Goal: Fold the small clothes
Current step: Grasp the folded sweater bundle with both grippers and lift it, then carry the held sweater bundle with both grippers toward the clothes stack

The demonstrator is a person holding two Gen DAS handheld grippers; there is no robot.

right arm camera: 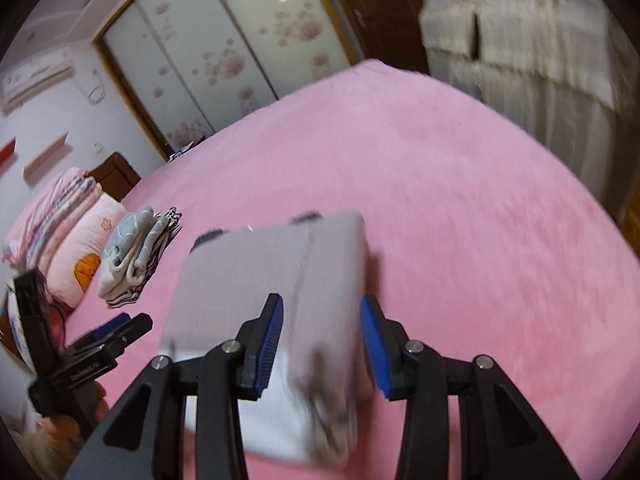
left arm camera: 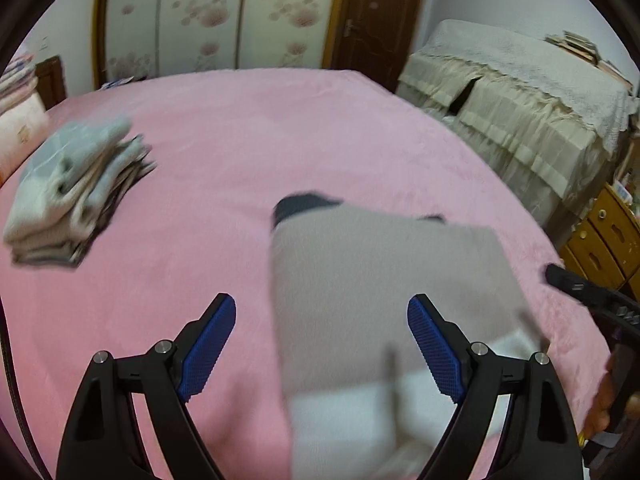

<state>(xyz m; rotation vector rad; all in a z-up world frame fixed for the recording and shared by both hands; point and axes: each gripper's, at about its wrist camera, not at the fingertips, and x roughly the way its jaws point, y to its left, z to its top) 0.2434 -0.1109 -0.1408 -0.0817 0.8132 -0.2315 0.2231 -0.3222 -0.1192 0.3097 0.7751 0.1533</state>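
1. A grey garment (right arm camera: pixel 272 280) lies folded on the pink bed cover (right arm camera: pixel 460 184). It looks like a flat, neat rectangle.
2. Its near end is white. A dark collar or trim peeks out at the far edge. The picture is blurry there, so I cannot tell what kind of clothing it is.
3. The garment sits near the front of the bed, close to both grippers.
4. The left gripper (left arm camera: pixel 322 340) has its blue pads far apart. Nothing is between them but the left edge of the garment lying below. It is not holding anything.
5. The right gripper (right arm camera: pixel 322 340) has its pads partly apart. The right part of the garment lies under the gap. The pads do not look pressed on the cloth, though blur makes this hard to see.
6. A stack of folded clothes (left arm camera: pixel 76 184) sits well apart to the left, near the pillows (right arm camera: pixel 76 240).
7. The far half of the bed and its right side are bare pink cover, with lots of room.
8. Past the right edge of the bed stands furniture under a cream cloth (left arm camera: pixel 520 92).
9. A wardrobe with flower doors (left arm camera: pixel 212 12) stands behind the far edge.
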